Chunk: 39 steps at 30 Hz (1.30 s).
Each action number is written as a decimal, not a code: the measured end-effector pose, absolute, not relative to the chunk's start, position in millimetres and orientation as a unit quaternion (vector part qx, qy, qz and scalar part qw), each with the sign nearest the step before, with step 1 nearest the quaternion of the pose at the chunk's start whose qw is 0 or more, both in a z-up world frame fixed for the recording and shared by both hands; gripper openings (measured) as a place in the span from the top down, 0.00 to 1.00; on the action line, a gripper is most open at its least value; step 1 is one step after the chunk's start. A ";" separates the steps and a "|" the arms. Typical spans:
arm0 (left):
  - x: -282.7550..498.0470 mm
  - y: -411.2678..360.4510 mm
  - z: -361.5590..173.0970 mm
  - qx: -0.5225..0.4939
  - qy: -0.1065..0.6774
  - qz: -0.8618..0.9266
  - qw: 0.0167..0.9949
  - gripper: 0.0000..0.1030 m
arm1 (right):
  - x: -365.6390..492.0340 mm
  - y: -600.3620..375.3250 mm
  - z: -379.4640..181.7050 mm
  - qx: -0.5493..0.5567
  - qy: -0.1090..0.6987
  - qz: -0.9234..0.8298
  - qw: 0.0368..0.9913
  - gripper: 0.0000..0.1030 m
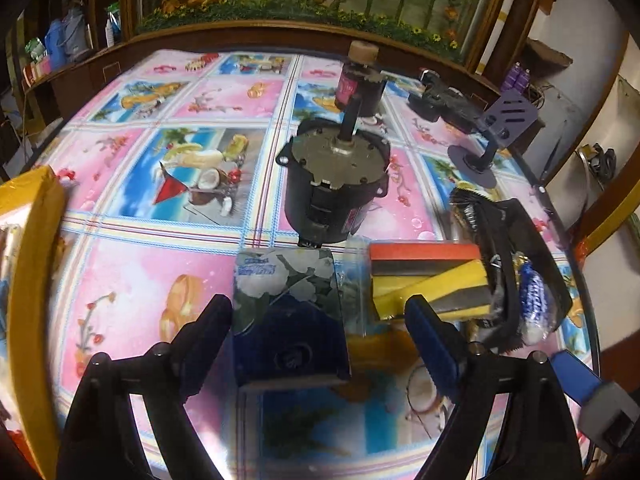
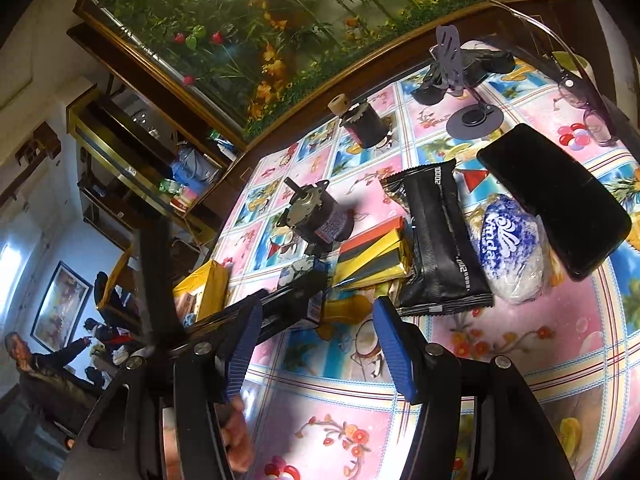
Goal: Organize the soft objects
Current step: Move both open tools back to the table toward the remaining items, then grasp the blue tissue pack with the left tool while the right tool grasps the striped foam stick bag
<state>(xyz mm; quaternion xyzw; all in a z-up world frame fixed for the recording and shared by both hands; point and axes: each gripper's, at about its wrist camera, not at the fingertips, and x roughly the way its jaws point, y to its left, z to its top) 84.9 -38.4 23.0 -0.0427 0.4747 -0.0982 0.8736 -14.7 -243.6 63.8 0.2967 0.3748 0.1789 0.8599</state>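
Note:
A small tissue pack (image 1: 288, 312) with a blue and floral wrapper lies on the patterned tablecloth (image 1: 132, 264). My left gripper (image 1: 316, 312) stands open around it, and the pads do not press on it. To its right lie a bag of yellow, grey and orange sponges (image 1: 428, 276), a black packet (image 2: 440, 240) and a white and blue tissue pack (image 2: 508, 248). My right gripper (image 2: 316, 316) is open and empty above the cloth, close behind the left gripper (image 2: 280, 304). The small tissue pack (image 2: 304, 276) is partly hidden there.
A black motor (image 1: 336, 184) stands just behind the tissue pack, and a second one (image 1: 360, 84) farther back. A purple phone stand (image 1: 492, 132), a black case (image 2: 556, 200) and sunglasses (image 2: 588, 112) lie to the right. A yellow box (image 1: 28, 220) sits at the left edge.

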 end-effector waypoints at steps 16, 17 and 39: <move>56.2 31.8 13.5 -0.072 0.434 -0.066 0.896 0.47 | -7.2 -248.1 53.4 0.292 0.384 0.147 0.864 0.40; 55.4 38.4 13.3 -0.079 0.432 -0.064 0.896 0.47 | -6.3 -246.8 52.7 0.287 0.385 0.145 0.865 0.40; 54.6 53.9 13.4 -0.088 0.429 -0.060 0.897 0.47 | 114.6 -191.5 34.2 0.063 0.450 0.132 0.881 0.38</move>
